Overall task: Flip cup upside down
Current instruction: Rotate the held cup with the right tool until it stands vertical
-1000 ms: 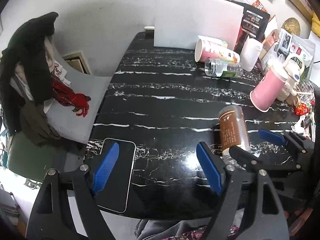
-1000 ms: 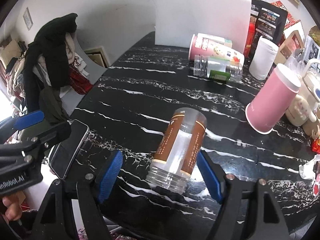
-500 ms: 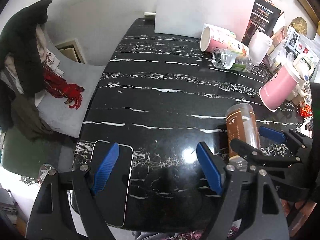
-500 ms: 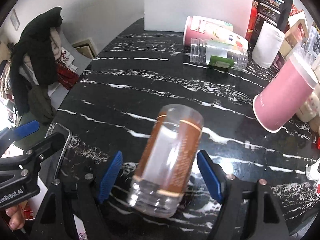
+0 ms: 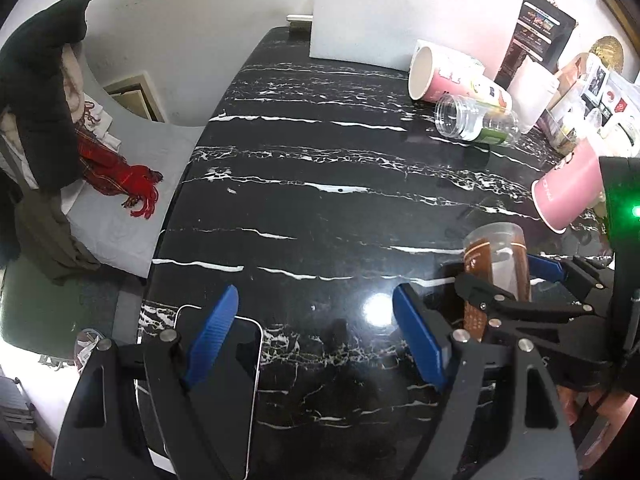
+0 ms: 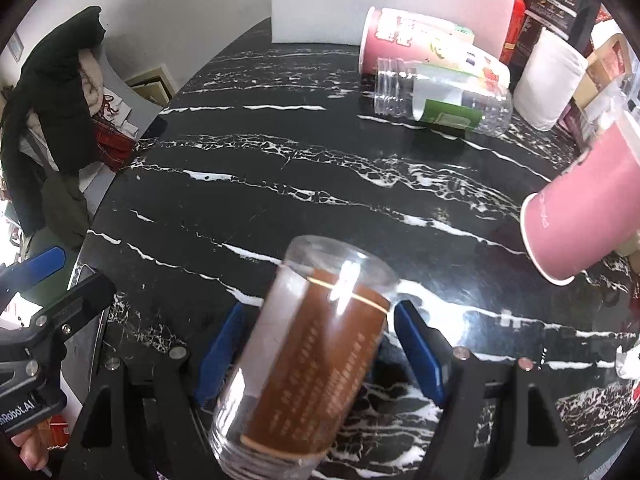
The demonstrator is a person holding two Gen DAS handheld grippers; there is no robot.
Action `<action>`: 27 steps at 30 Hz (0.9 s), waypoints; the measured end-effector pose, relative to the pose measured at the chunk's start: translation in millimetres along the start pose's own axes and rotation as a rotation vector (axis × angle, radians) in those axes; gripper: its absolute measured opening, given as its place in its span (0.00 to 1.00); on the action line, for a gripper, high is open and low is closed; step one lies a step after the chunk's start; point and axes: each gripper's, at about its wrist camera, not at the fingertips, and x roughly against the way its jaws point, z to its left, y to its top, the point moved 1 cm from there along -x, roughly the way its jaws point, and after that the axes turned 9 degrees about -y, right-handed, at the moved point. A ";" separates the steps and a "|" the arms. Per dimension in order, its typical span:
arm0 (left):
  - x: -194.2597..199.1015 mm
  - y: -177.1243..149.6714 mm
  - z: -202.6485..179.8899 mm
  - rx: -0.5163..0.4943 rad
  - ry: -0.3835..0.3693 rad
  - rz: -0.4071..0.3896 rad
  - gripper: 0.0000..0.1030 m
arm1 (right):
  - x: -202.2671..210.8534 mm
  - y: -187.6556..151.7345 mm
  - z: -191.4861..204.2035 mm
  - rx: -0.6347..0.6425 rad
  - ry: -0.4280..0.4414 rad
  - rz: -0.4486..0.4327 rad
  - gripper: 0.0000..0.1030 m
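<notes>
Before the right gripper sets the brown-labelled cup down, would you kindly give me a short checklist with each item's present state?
1. Right gripper grasp on the brown-labelled cup: the fingers flank it, contact cannot tell.
2. Cup orientation: closed end up, threaded mouth toward the camera, tilted; not ok yet.
3. Landing spot on the black marble table: bare ahead of the cup; ok.
4. Pink cup spacing: apart, to the right; ok.
5. Left gripper: open, holding nothing, above the phone; ok.

Black marble table, white wall
</notes>
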 end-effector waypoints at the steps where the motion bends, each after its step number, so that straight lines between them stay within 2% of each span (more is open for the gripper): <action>1: -2.0 0.8 0.5 0.001 -0.002 0.004 0.77 | -2.7 0.9 -0.6 -0.005 0.011 0.008 0.75; 5: -7.4 1.5 2.8 0.003 -0.004 0.013 0.77 | -9.7 3.6 -2.6 -0.027 0.055 0.037 0.75; 11: -14.9 -0.3 3.5 0.005 -0.013 0.032 0.77 | -16.5 5.3 -3.3 -0.037 0.068 0.058 0.74; 13: -15.7 -0.5 3.1 0.005 -0.016 0.034 0.77 | -15.6 5.1 -3.5 -0.035 0.065 0.057 0.67; 14: -15.7 -0.5 2.9 0.005 -0.018 0.034 0.77 | -15.5 5.2 -3.5 -0.033 0.066 0.057 0.67; 21: -10.0 -2.8 1.6 0.002 -0.021 0.025 0.77 | -12.3 2.0 -4.8 -0.036 0.109 0.042 0.66; 27: -1.7 -5.6 -1.3 0.003 -0.024 0.014 0.77 | 7.6 -0.5 -6.1 -0.015 0.124 -0.011 0.65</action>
